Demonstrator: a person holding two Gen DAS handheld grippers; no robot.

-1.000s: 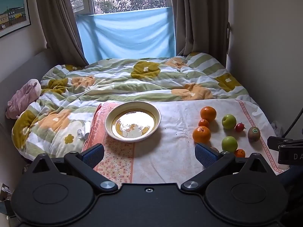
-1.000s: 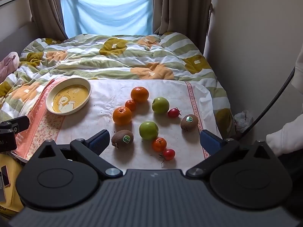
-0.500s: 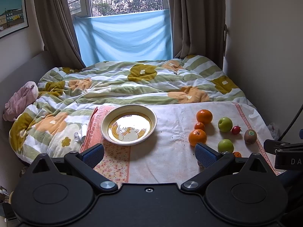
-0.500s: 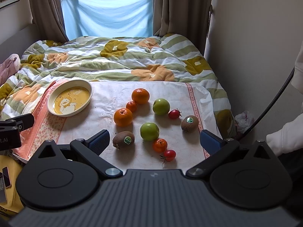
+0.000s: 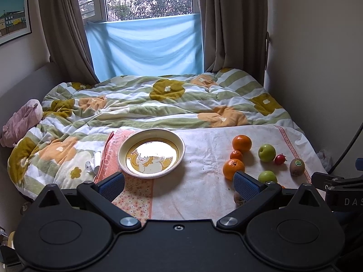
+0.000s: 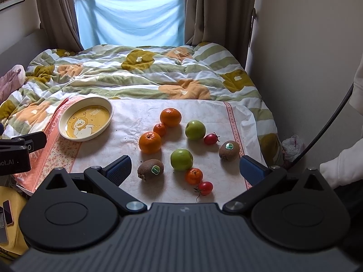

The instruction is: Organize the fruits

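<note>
Evidently nothing is picked yet: the fruits (image 6: 181, 145) lie loose on the cloth (image 6: 127, 115) well right of the empty bowl (image 6: 65, 133), while the left gripper (image 5: 179, 184) and right gripper (image 6: 186, 167) hover with jaws wide apart, holding nothing.
</note>
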